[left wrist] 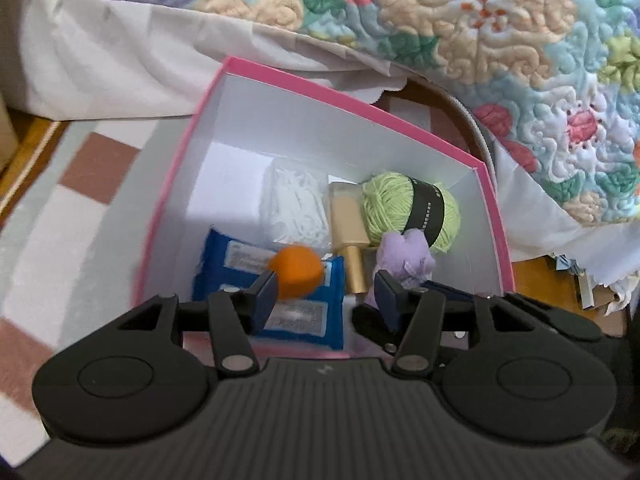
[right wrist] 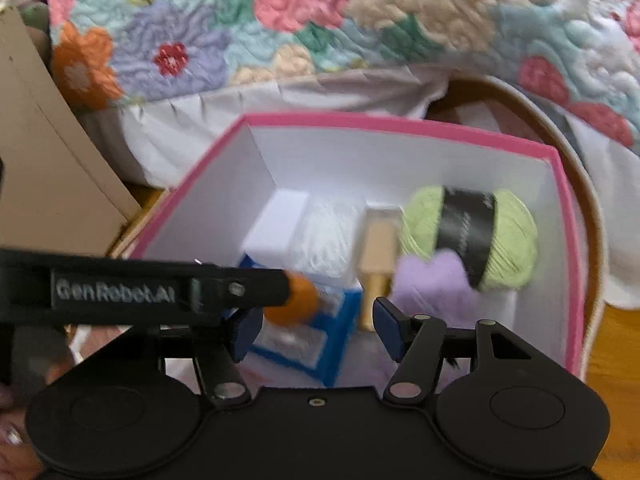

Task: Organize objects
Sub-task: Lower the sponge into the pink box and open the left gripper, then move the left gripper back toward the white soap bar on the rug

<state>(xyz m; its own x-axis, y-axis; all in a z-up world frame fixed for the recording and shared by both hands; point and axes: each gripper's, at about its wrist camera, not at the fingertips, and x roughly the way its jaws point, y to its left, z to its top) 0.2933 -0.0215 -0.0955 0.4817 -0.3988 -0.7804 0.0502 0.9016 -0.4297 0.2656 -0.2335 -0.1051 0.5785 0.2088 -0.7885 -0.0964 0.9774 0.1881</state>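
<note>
My left tongs (left wrist: 326, 296) hang released over the pink box (left wrist: 360, 102), orange ball (left wrist: 298, 270) at lower centre; right tongs (right wrist: 318, 330) released too.

- Bare white floor of the pink-rimmed cardboard box (left wrist: 360, 98) lies ahead-left of the tongs; open from above
- Ahead-right, green yarn ball (left wrist: 412, 210), gold bottle (left wrist: 350, 232) and lilac plush (left wrist: 406, 258) crowd it; flowered quilt (left wrist: 500, 40) overhangs beyond

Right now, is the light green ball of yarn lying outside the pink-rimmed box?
No, the light green ball of yarn lies inside the pink-rimmed box.
</note>
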